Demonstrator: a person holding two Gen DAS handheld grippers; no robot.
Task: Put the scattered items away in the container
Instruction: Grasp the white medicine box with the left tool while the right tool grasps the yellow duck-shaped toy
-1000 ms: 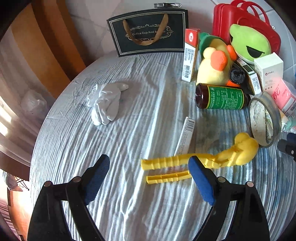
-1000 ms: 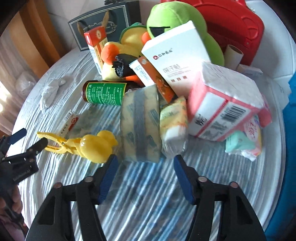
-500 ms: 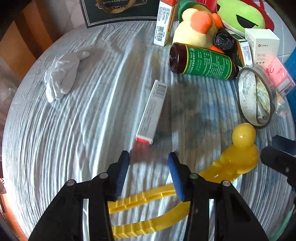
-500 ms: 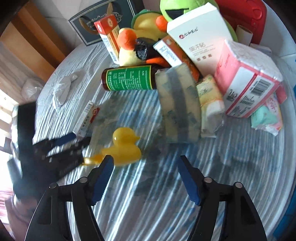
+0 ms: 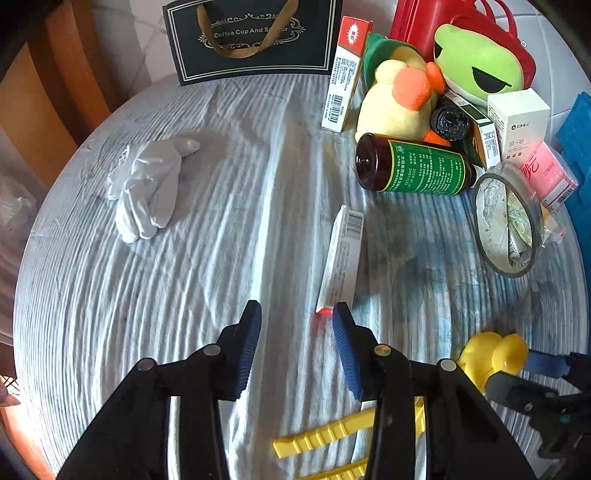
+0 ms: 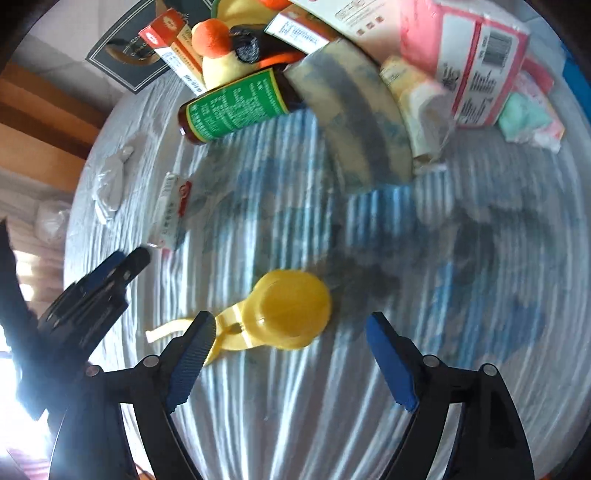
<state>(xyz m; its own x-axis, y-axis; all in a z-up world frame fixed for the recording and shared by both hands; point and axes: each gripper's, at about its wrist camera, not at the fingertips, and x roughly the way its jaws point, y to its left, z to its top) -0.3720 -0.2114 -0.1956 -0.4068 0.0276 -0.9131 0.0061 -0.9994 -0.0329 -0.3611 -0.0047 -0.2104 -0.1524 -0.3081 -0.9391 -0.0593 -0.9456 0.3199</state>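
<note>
A yellow duck-shaped clip lies on the striped cloth; its head [image 6: 291, 310] sits just ahead of and between the fingers of my right gripper [image 6: 288, 350], which is open and not touching it. The clip's handles [image 5: 332, 432] run under the right finger of my left gripper [image 5: 295, 332]. That gripper's jaws are closing with only a narrow gap and nothing between them. A slim white box [image 5: 343, 258] with a red end lies just beyond the left fingertips. A white glove [image 5: 147, 184] lies far left. A blue crate [image 5: 576, 147] shows at the right edge.
A brown bottle [image 5: 417, 170] with a green label, a tape roll [image 5: 506, 221], a pink tissue pack [image 5: 550, 177], plush duck [image 5: 395, 99], green frog plush [image 5: 476, 66] and red case [image 5: 417, 22] crowd the back right. A dark gift bag [image 5: 255, 37] stands at the back.
My left gripper's jaws have narrowed from wide apart to a small gap above the clip's handles. My right gripper has widened, rolled and moved from the tape roll over to the duck head.
</note>
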